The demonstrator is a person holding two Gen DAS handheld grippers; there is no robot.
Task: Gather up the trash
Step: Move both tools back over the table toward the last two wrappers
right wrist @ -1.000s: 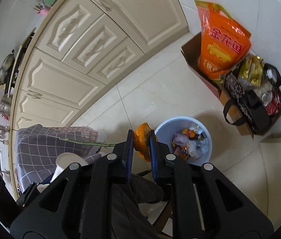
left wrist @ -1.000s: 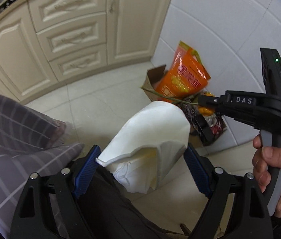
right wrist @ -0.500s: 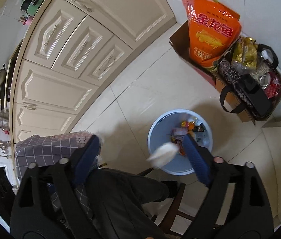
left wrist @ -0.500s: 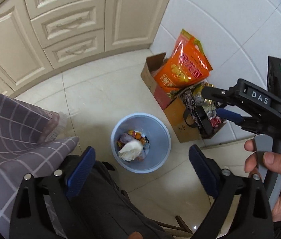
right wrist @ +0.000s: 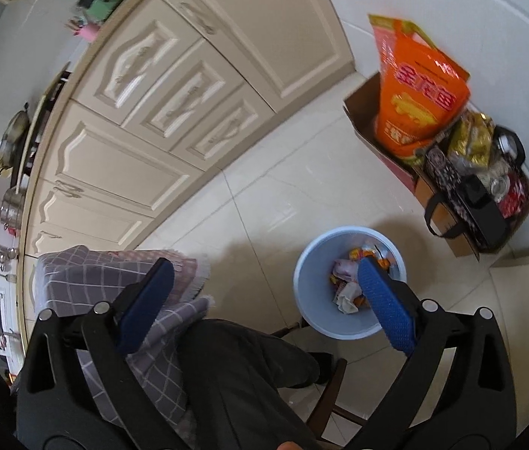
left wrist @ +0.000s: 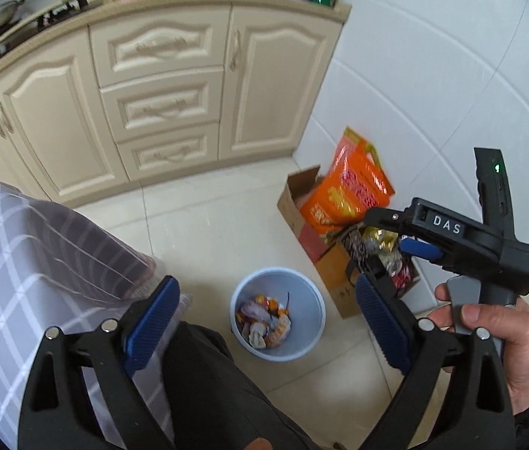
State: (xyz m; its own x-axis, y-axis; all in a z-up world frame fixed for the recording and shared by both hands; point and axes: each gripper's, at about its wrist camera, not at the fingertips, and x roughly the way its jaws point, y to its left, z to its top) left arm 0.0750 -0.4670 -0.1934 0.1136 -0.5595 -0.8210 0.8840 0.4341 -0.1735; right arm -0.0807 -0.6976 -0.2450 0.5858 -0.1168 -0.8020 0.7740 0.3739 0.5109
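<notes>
A pale blue trash bin [left wrist: 304, 305] stands on the tiled floor below both grippers; it also shows in the right wrist view [right wrist: 309, 273]. It holds crumpled white paper and orange scraps [left wrist: 264, 320], also seen in the right wrist view [right wrist: 347, 292]. My left gripper [left wrist: 266, 322] is open and empty, held high above the bin. My right gripper [right wrist: 262, 300] is open and empty, above the bin's left side. It shows from the side in the left wrist view [left wrist: 395, 230], held by a hand [left wrist: 504, 341].
A cardboard box [right wrist: 448, 217] with an orange bag [right wrist: 418, 90] and packets stands against the white tiled wall. Cream cabinets [left wrist: 159, 97] line the back. A table with a grey checked cloth [left wrist: 20, 262] is at the left. Dark trouser legs [right wrist: 234, 367] and a wooden stool are below.
The left gripper opened and dropped the white paper cup into the bin. The right gripper opened and dropped the orange peel and stem. Both views have since tilted upward.
</notes>
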